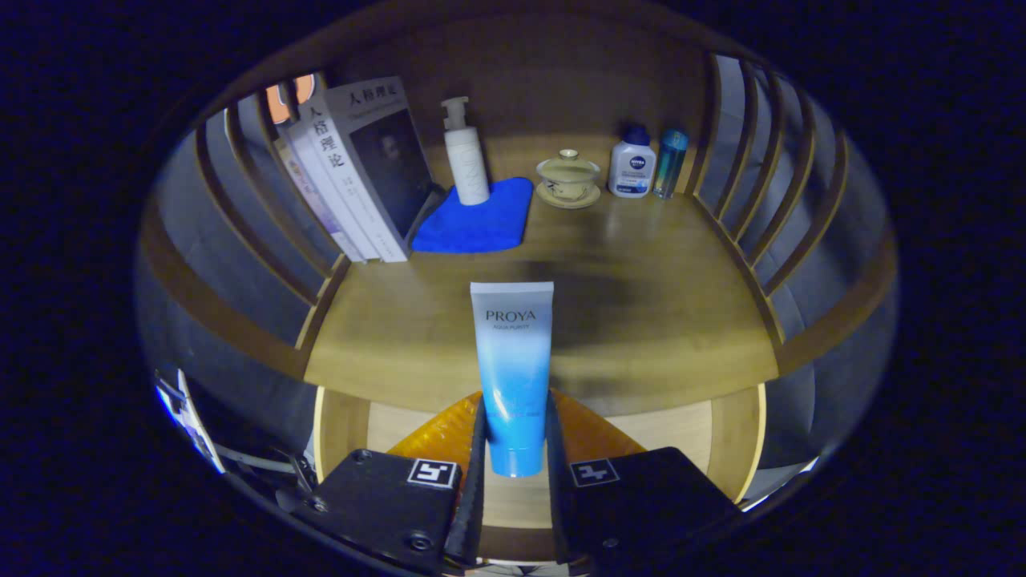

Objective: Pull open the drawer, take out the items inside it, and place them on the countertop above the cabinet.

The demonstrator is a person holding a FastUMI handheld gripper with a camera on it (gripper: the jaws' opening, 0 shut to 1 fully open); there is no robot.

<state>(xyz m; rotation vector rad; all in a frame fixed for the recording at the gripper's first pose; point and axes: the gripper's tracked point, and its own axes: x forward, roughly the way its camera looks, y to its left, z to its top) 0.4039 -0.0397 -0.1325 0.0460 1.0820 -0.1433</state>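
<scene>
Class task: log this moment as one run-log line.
gripper: shut on tube | tube: held over open drawer, short of countertop | next: likely place on countertop

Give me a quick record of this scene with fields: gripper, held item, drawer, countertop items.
gripper: gripper shut on blue tube
held item: blue tube, upright between the fingers, over the countertop's front edge
drawer: open drawer below
countertop items: books, pump bottle on blue cloth, lidded teacup, white bottle, small teal bottle
</scene>
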